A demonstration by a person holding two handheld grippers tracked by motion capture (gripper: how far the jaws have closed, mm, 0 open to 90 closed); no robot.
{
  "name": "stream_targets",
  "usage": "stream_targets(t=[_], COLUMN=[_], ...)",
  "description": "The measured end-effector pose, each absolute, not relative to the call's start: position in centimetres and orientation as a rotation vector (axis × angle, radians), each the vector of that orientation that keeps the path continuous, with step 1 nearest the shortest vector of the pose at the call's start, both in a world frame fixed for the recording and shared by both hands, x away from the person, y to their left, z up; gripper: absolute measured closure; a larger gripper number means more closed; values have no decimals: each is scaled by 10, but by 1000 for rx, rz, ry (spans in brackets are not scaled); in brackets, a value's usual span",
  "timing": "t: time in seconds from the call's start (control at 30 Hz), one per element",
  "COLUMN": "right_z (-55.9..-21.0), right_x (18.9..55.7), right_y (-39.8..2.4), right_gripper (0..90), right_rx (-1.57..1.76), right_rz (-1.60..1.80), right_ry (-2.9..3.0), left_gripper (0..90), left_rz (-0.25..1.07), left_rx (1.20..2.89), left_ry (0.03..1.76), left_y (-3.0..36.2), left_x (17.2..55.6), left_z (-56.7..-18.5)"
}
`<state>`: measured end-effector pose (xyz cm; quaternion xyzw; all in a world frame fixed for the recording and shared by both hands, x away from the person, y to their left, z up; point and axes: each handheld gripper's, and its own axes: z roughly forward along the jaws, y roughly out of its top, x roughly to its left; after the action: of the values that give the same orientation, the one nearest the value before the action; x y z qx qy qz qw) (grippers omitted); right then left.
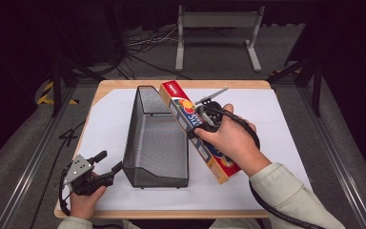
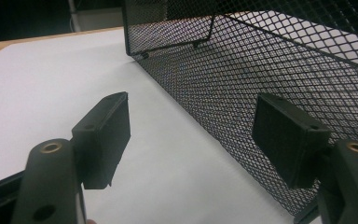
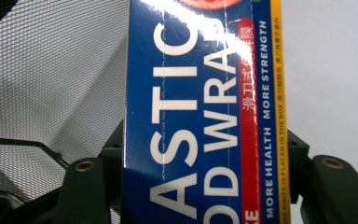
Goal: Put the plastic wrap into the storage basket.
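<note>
A long blue and orange plastic-wrap box (image 1: 178, 107) hangs slanted over the table, just right of a black wire-mesh basket (image 1: 155, 138). My right gripper (image 1: 200, 126) is shut on the box near its middle, with a hand wrapped around the gripper. In the right gripper view the box (image 3: 191, 93) runs up between the two jaws of that gripper (image 3: 200, 163), and the mesh basket (image 3: 51, 70) lies to its left. My left gripper (image 1: 110, 161) stands open near the basket's near left corner, holding nothing. In the left gripper view its jaws (image 2: 196, 140) frame the basket's side wall (image 2: 270, 60).
A white sheet (image 1: 271, 129) covers most of the wooden table (image 1: 124, 84). Beyond the far edge a grey metal stand (image 1: 217, 21) and cables (image 1: 143, 43) lie on the floor. Dark frame rails (image 1: 28, 157) run along both sides.
</note>
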<state>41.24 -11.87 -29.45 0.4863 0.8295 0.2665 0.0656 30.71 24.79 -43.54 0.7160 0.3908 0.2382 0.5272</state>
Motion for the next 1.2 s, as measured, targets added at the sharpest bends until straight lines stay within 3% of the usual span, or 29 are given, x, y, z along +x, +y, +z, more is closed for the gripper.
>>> stream_targets(t=[0.4, 1.2], right_z=[-299, -326], right_x=[414, 413], right_y=[-93, -52], right_gripper=[402, 400], right_rx=[1374, 1537], right_rz=[815, 734], right_ry=[2549, 2520], left_gripper=[286, 287], left_rz=[571, 572], left_rx=[1719, 1719], left_ry=[937, 936], left_y=[247, 247], left_x=[307, 308], left_z=[-436, -436])
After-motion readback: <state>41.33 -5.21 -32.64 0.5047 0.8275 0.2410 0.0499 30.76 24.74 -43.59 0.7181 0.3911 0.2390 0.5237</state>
